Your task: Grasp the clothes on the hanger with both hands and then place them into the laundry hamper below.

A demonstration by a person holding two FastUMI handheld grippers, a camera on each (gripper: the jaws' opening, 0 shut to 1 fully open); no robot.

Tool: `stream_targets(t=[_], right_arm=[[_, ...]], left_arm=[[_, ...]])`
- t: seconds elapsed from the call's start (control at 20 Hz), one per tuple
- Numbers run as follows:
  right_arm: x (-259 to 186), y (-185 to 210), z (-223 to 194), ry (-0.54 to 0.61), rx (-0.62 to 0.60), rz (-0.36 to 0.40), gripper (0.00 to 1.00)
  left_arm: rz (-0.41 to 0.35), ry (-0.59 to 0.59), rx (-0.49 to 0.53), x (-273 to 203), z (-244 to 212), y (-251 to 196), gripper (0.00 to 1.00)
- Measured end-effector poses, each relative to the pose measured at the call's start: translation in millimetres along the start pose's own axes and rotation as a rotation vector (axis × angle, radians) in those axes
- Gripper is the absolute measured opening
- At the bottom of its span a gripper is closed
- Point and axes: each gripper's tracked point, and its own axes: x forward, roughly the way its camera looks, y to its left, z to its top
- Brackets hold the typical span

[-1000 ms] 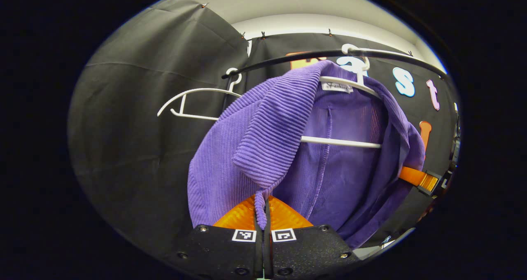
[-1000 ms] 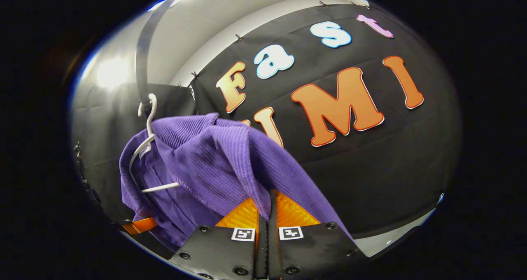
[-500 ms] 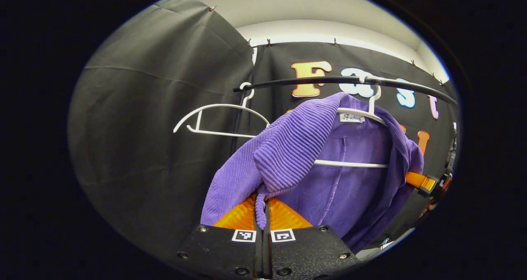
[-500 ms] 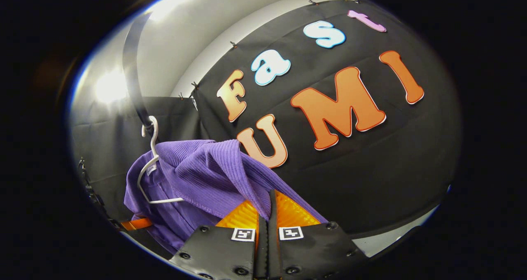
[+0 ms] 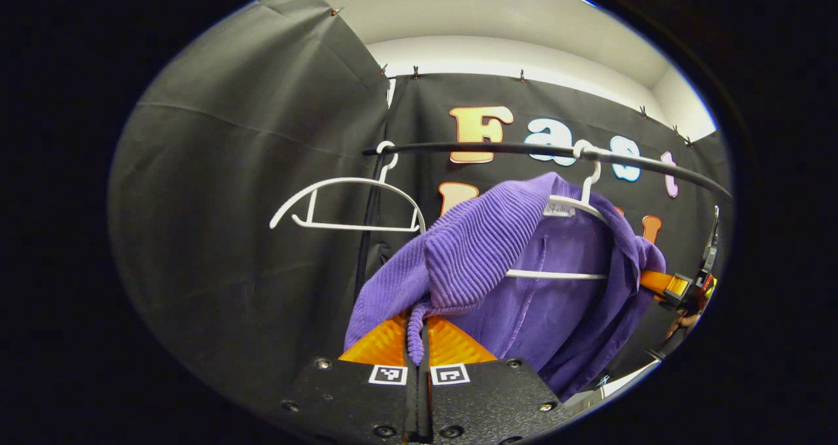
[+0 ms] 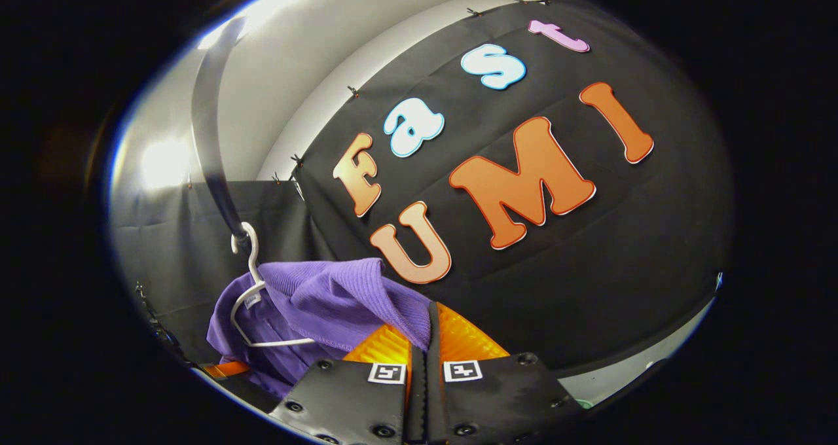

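Your left gripper [image 5: 419,330] is pointing upward, its orange fingers pinching a fold of the purple corduroy jacket [image 5: 471,255]. Your right gripper [image 6: 425,340] is tilting up too, clamping the other shoulder [image 6: 353,301]. The ribbed jacket is hanging on its white plastic hanger [image 5: 576,206] near the right end of the black rail [image 5: 497,148] — an empty hanger [image 5: 347,203] is hanging at the rail's left end.

The black rail [image 5: 497,148] crosses overhead, with an empty white hanger [image 5: 347,203] hooked on it to the left of the purple corduroy jacket [image 5: 497,268]. The jacket's own white hanger [image 5: 576,216] sits inside it, still hooked on the rail. Open space lies between the empty hanger and the black cloth wall [image 5: 229,190].
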Motion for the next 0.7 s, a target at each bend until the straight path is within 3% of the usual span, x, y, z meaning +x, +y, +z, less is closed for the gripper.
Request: stream_targets(t=[0.15,0.2,0.7], right_arm=[[18,-3,10,0.023,0.010,0.026,0.08],[24,-5,14,0.024,0.030,0.029,0.01],[47,-15,53,0.050,0.036,0.065,0.01]], left_arm=[[0.015,-0.025,0.022,2,12,11,0.00],[0.014,-0.029,0.017,2,15,10,0.00],[0.055,-0.122,0.098,9,53,32,0.00]])
